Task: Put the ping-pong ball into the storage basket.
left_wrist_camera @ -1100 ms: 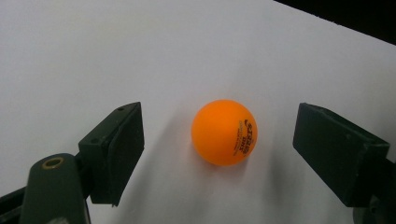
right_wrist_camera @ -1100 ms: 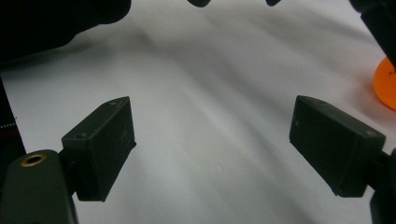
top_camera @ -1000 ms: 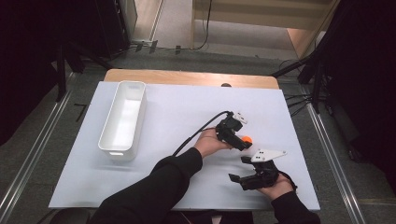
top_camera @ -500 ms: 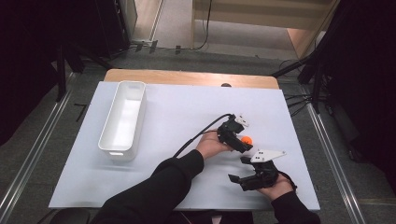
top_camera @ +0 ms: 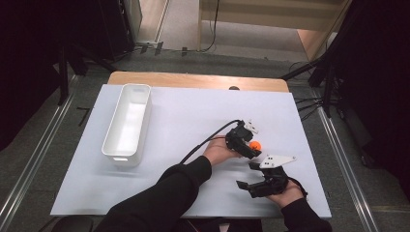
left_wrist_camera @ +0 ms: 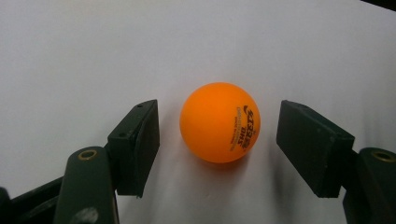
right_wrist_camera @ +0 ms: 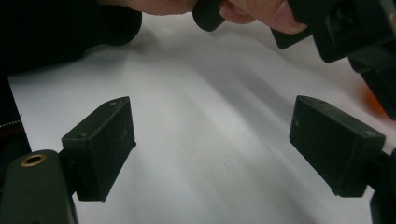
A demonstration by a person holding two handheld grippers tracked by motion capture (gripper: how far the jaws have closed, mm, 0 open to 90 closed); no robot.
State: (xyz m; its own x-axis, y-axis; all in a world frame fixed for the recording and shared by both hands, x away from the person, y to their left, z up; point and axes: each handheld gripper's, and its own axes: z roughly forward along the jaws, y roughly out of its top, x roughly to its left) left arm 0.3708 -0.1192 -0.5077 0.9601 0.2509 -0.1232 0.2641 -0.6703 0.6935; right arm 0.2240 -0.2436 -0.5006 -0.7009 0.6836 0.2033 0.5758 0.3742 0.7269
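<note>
Left gripper [left_wrist_camera: 219, 154] jaws closing in on the orange ball [left_wrist_camera: 220, 122], gaps either side; right gripper [right_wrist_camera: 212, 154] wide, holding nothing.

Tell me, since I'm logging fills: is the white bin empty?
Empty: the high view shows the white bin with bare inside; the orange ball lies outside on the table.

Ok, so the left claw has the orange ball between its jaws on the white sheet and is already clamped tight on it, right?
Not quite. The orange ball does sit between the jaws of the left claw on the white sheet, but it is not clamped: the left gripper view shows a gap on each side of the ball. The jaws have just been closing, with the pads not touching it.
</note>
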